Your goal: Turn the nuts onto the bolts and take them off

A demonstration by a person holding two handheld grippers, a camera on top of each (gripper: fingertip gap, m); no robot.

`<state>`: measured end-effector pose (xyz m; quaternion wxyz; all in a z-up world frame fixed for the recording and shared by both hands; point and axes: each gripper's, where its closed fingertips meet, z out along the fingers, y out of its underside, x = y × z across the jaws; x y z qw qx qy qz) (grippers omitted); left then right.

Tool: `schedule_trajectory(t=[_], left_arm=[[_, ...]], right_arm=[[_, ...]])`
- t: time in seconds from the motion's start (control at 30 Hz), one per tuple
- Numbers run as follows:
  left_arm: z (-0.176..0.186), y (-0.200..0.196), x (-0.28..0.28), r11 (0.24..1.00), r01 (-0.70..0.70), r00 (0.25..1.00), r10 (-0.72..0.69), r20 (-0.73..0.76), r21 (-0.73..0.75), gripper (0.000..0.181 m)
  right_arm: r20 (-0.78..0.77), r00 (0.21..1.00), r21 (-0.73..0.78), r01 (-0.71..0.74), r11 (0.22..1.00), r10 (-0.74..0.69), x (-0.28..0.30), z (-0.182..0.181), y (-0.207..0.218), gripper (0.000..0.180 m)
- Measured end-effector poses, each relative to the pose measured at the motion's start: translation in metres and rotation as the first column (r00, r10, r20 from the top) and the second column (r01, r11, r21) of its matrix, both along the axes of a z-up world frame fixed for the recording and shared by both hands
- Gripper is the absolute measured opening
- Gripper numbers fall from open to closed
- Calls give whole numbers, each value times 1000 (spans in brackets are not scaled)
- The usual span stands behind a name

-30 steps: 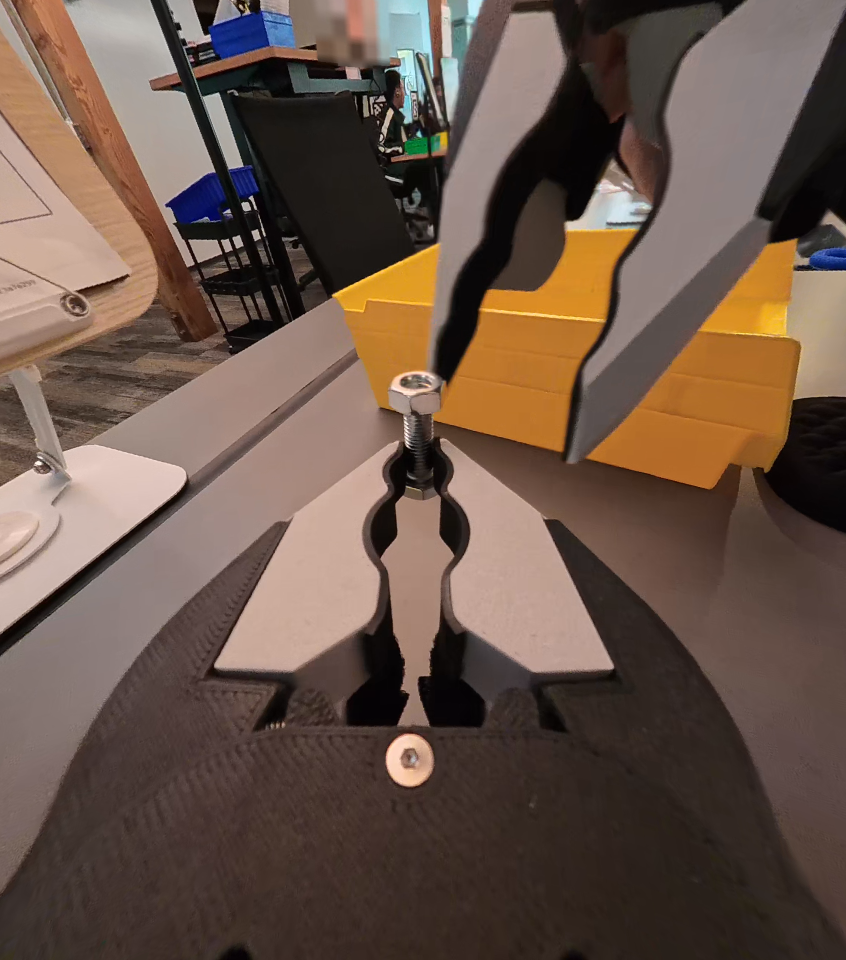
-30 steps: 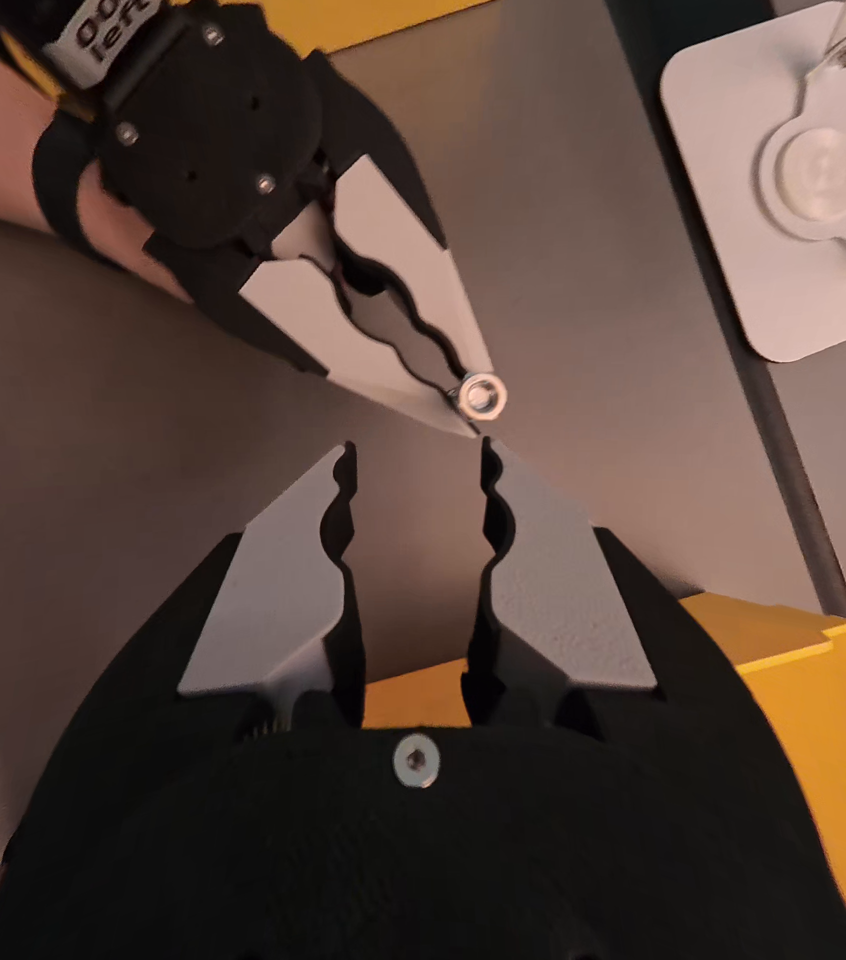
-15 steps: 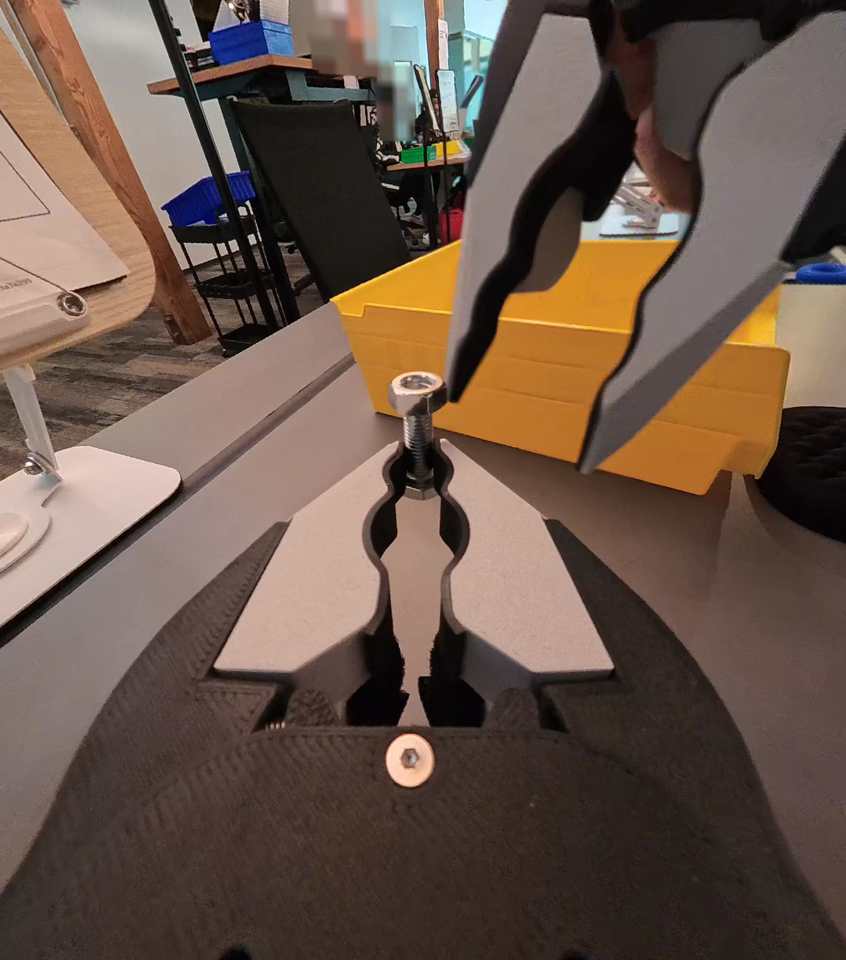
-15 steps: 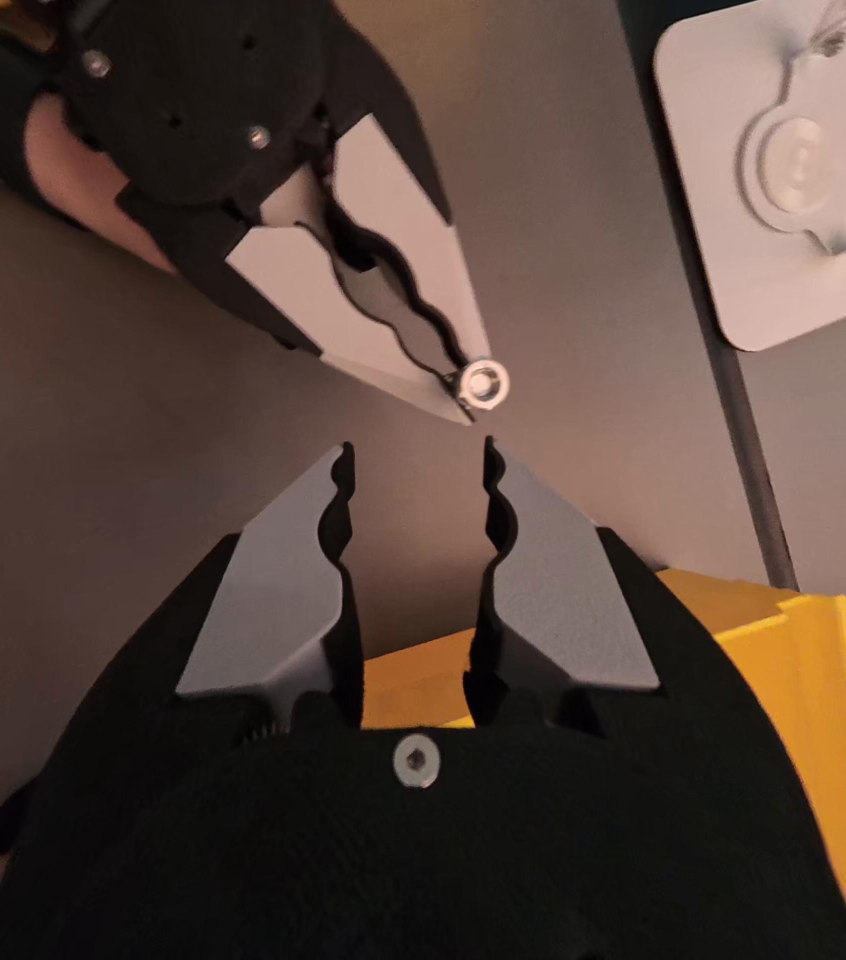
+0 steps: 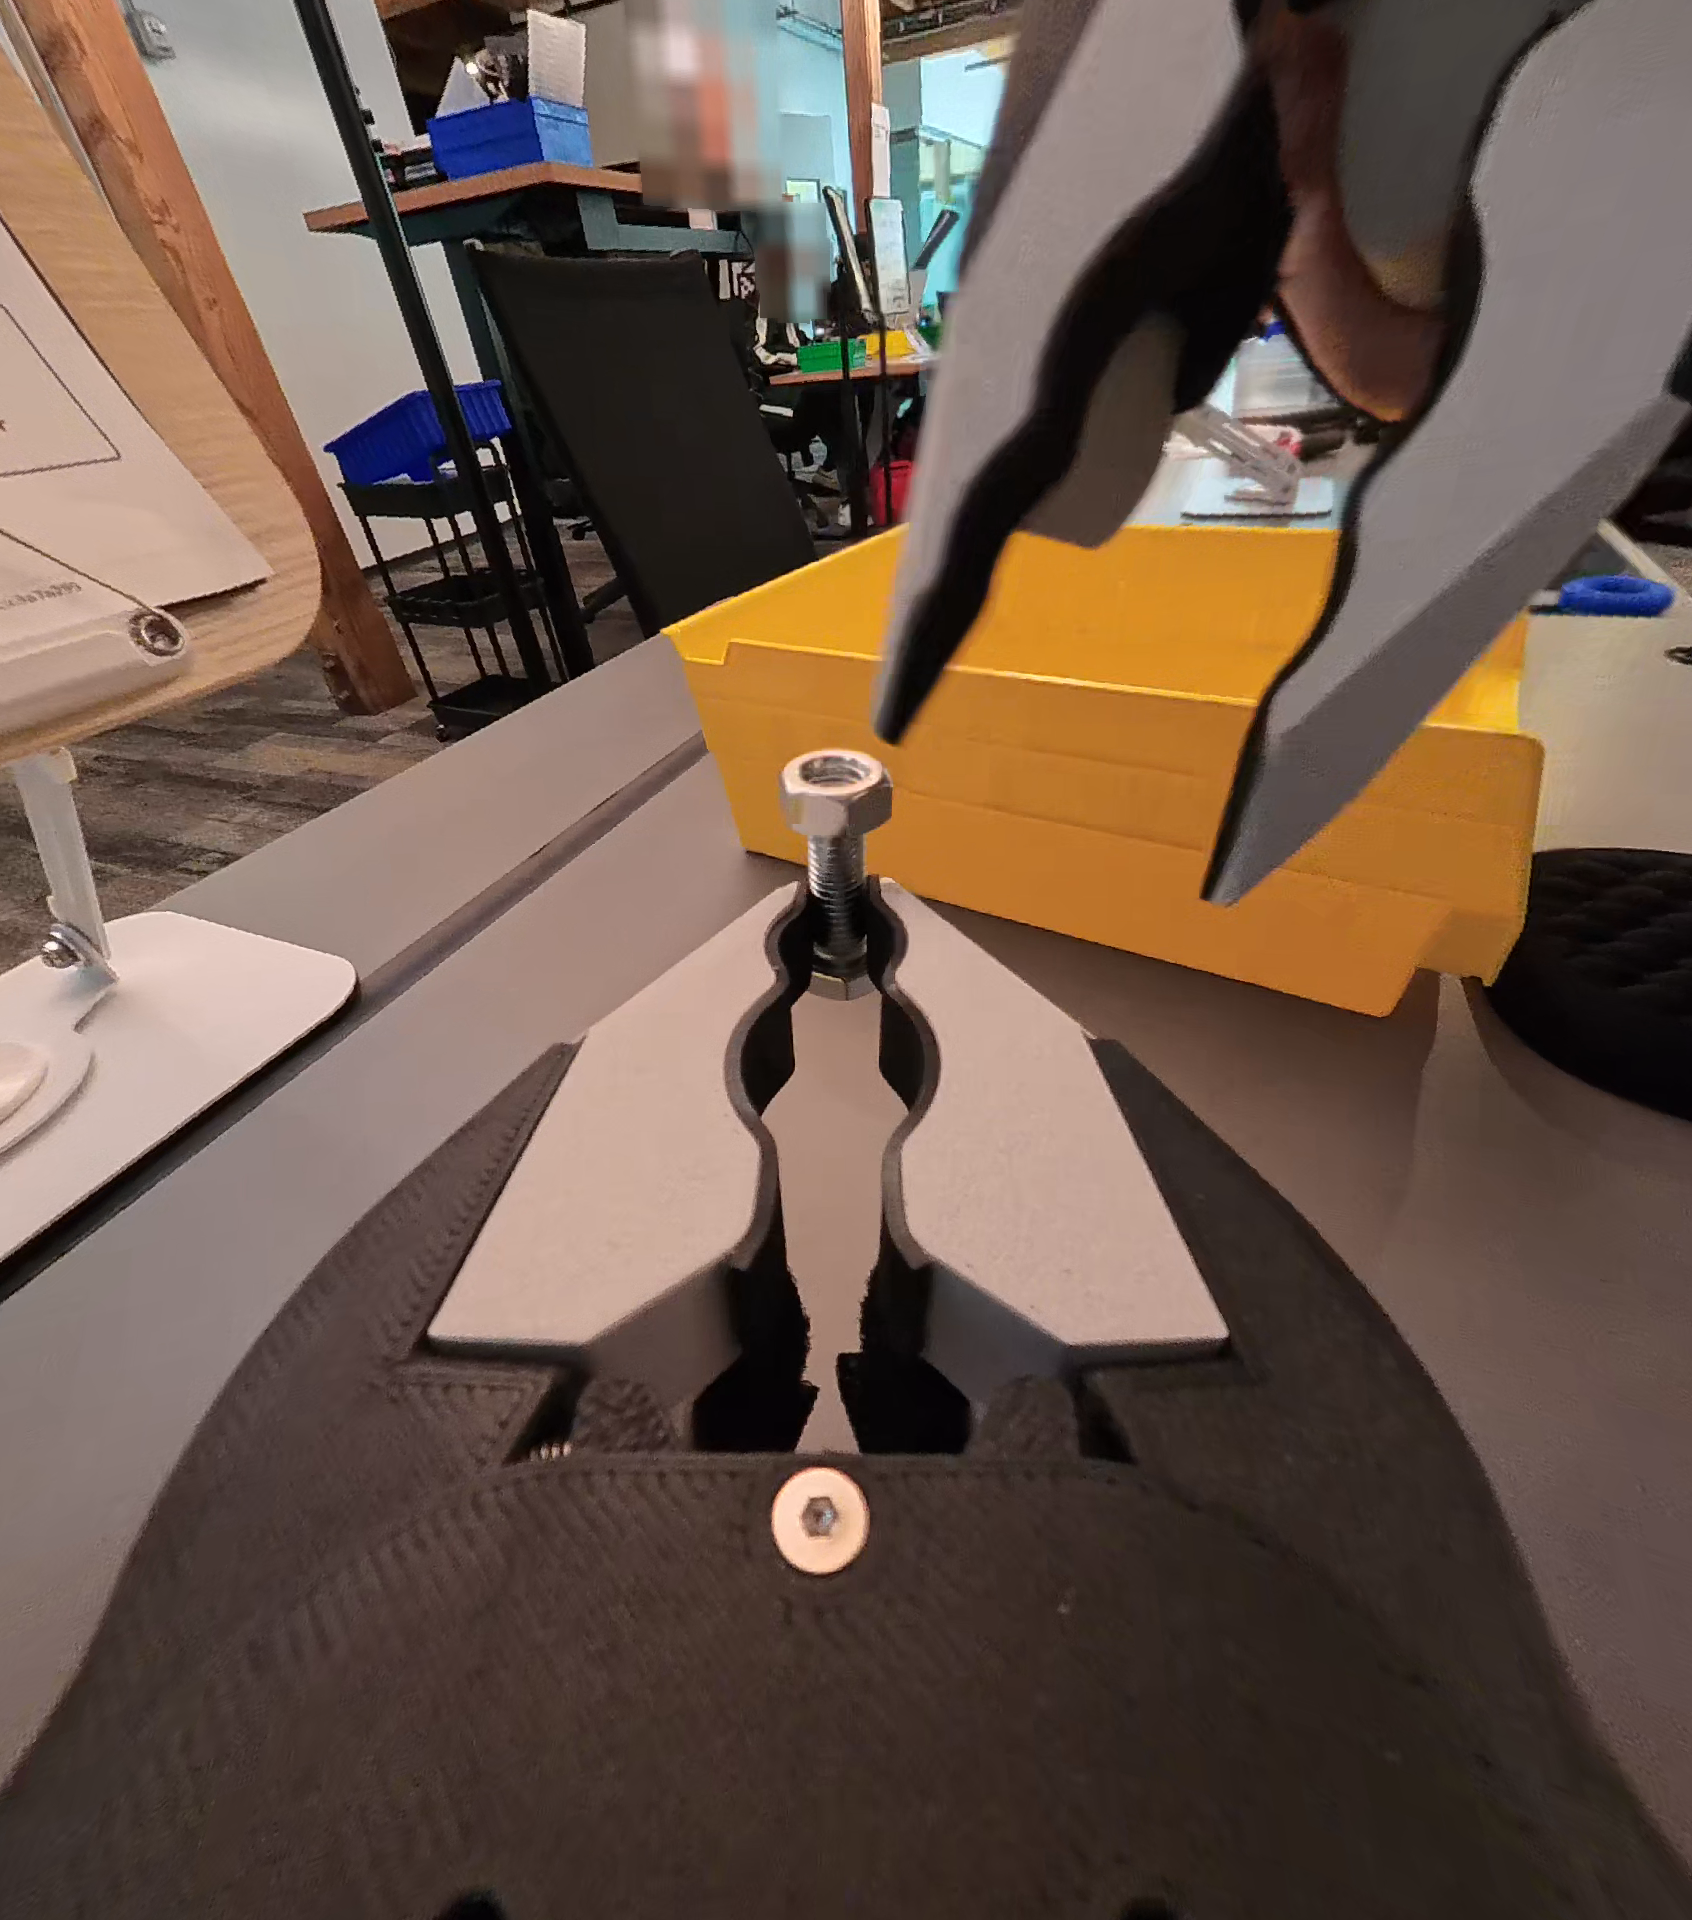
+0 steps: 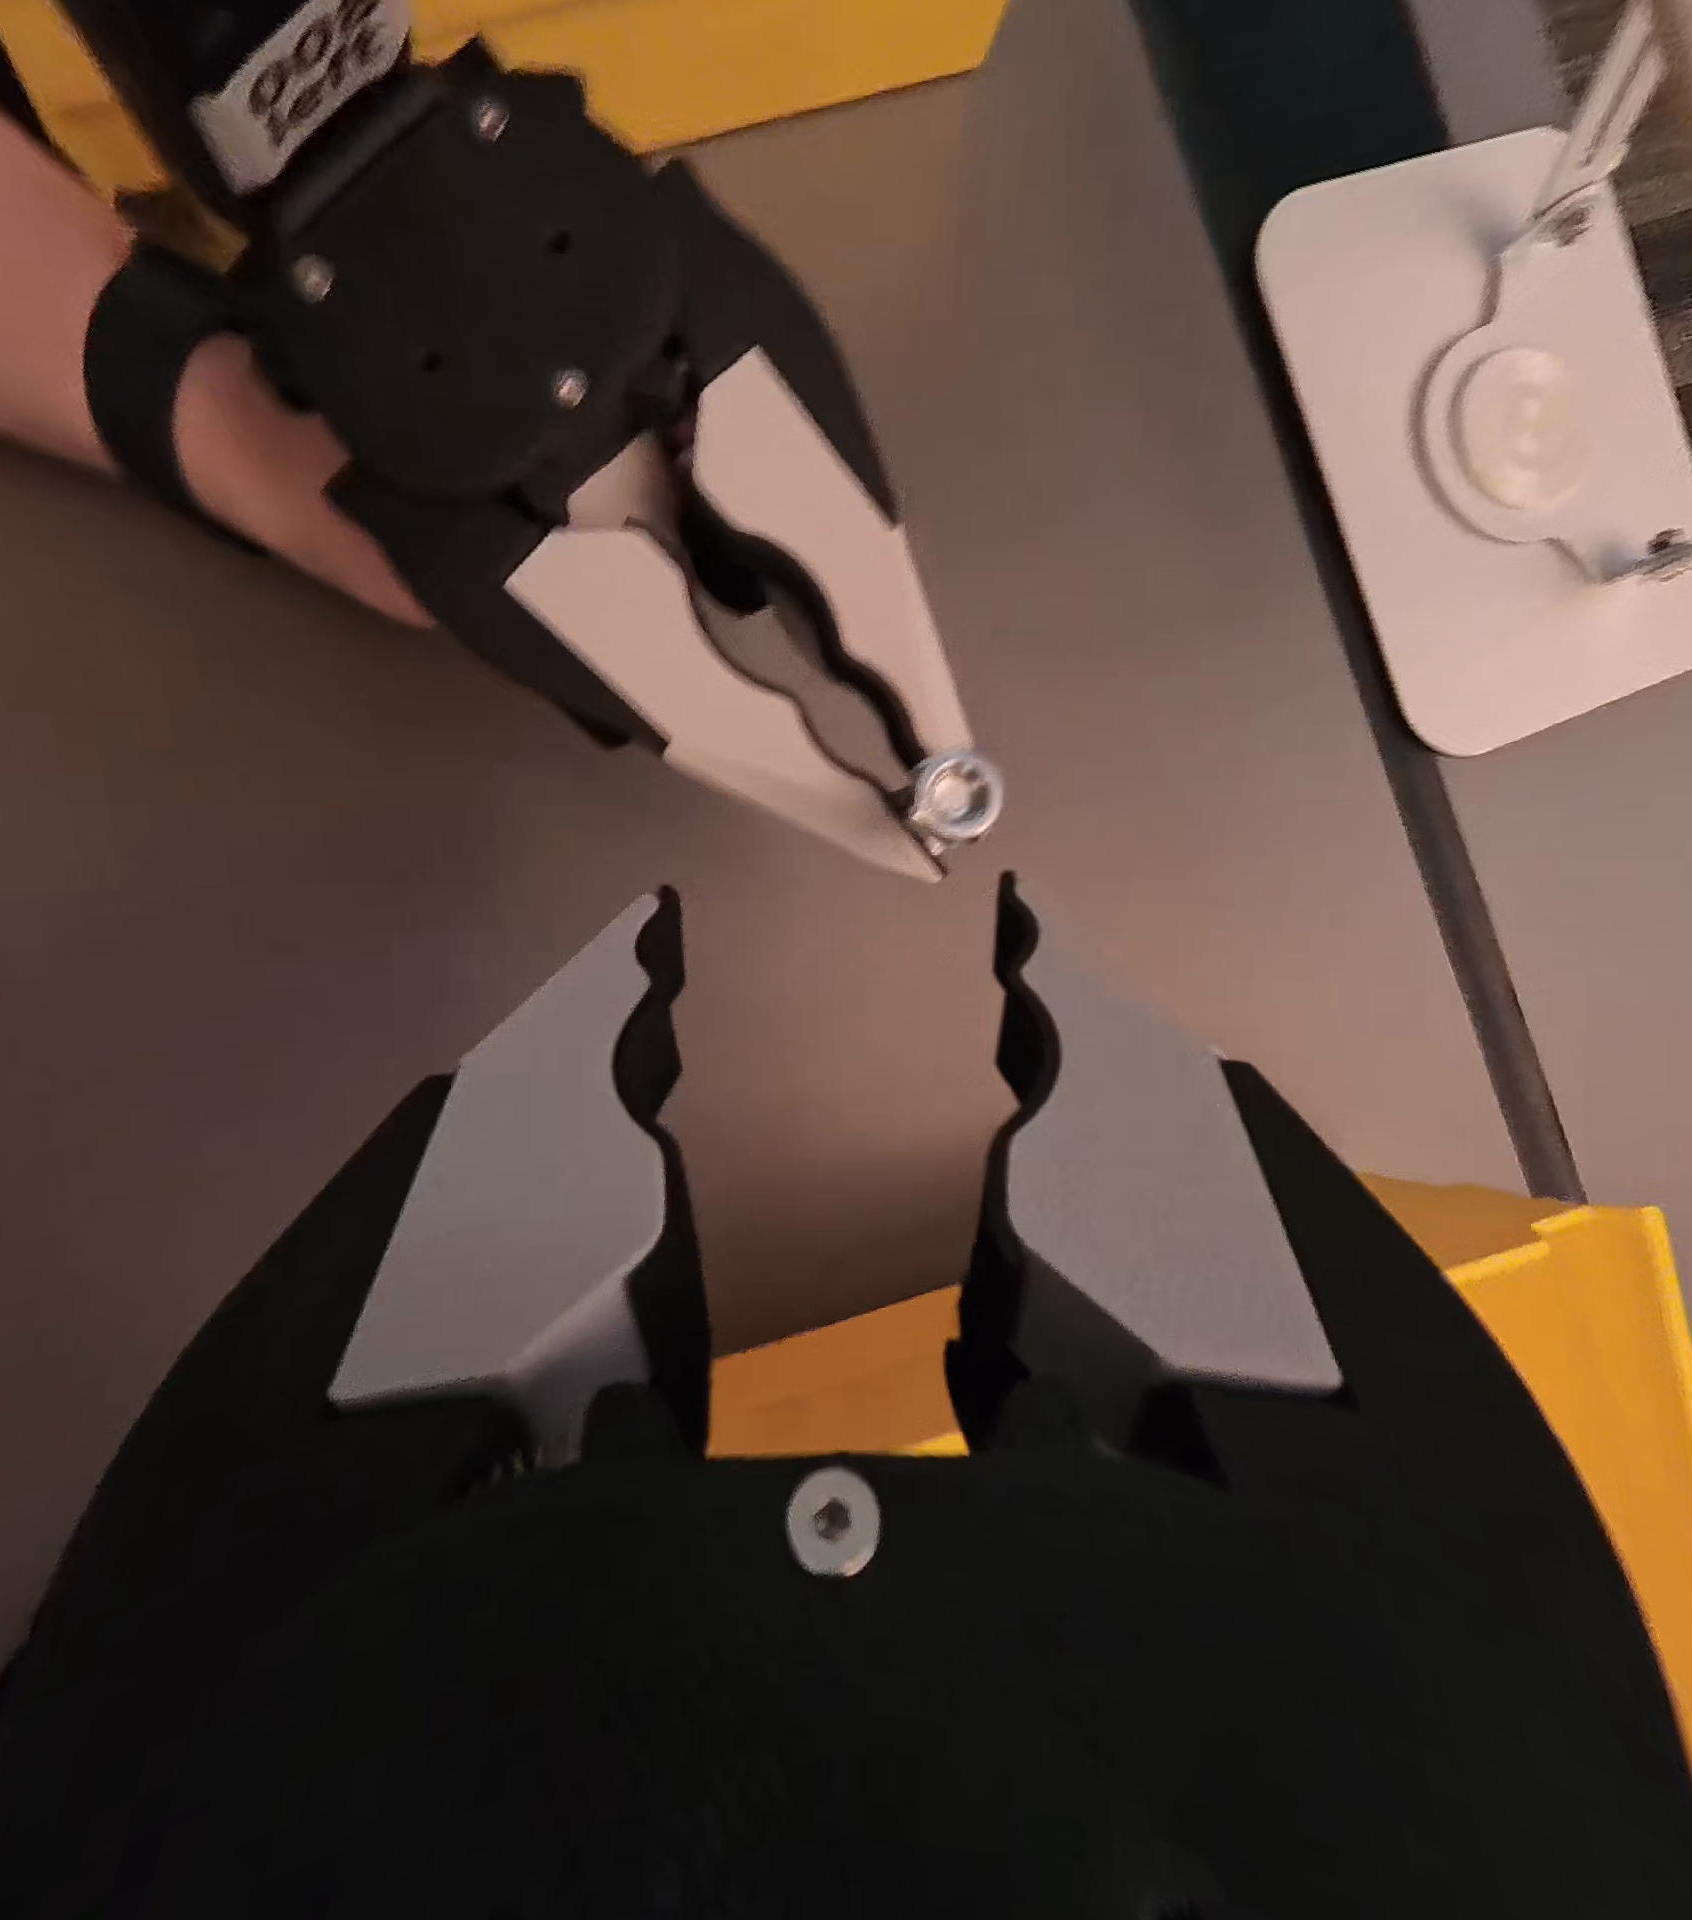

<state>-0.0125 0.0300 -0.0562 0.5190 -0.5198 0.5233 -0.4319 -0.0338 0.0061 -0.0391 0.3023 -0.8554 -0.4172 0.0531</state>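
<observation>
My left gripper is shut on a silver bolt and holds it upright by its threaded shank, just above the table. A hex nut sits at the top of the bolt. My right gripper hangs open and empty above and to the right of the nut; its near fingertip is close to the nut but apart from it. In the right wrist view, my right gripper is open and looks down on the left gripper and the nut, which lies just beyond my fingertips.
A yellow bin stands right behind the bolt and shows in the right wrist view. A white stand base with a clipboard is at the left. A black round mat is at the right, with a blue ring beyond it. Left and right tips are no more than a few centimetres apart.
My right gripper has risen slightly from the nut and its jaws have spread a little wider. The left gripper holds the bolt and nut still.
</observation>
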Motion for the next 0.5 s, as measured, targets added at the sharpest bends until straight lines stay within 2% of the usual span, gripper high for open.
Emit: schedule_trajectory(t=[0.1,0.2,0.23,0.27,0.3,0.4,0.5], left_arm=[[0,-5,1,1000,13,1000,-13,-2,24,7],[3,-6,1,999,12,1000,-13,7,41,7],[3,-5,0,999,10,1000,-10,5,39,7],[3,-4,0,999,5,1000,-5,5,33,7],[3,-2,0,1000,2,1000,-2,9,22,7],[4,-1,-1,1000,9,1000,-8,23,-3,7],[6,-4,-1,1000,15,1000,-16,25,17,7]], right_arm=[[-52,999,5,0,1000,0,-9,0,8,74],[-16,998,-41,-53,998,53,-14,-7,-4,77],[-3,998,-57,-65,996,65,-13,-8,-10,75],[-15,996,-103,-94,990,93,-15,-9,-21,62],[-32,992,-129,-128,983,125,-18,-9,-31,60],[-4,996,-43,-84,996,84,-9,1,-20,60],[-63,998,3,-22,1000,22,-9,7,-1,71]])
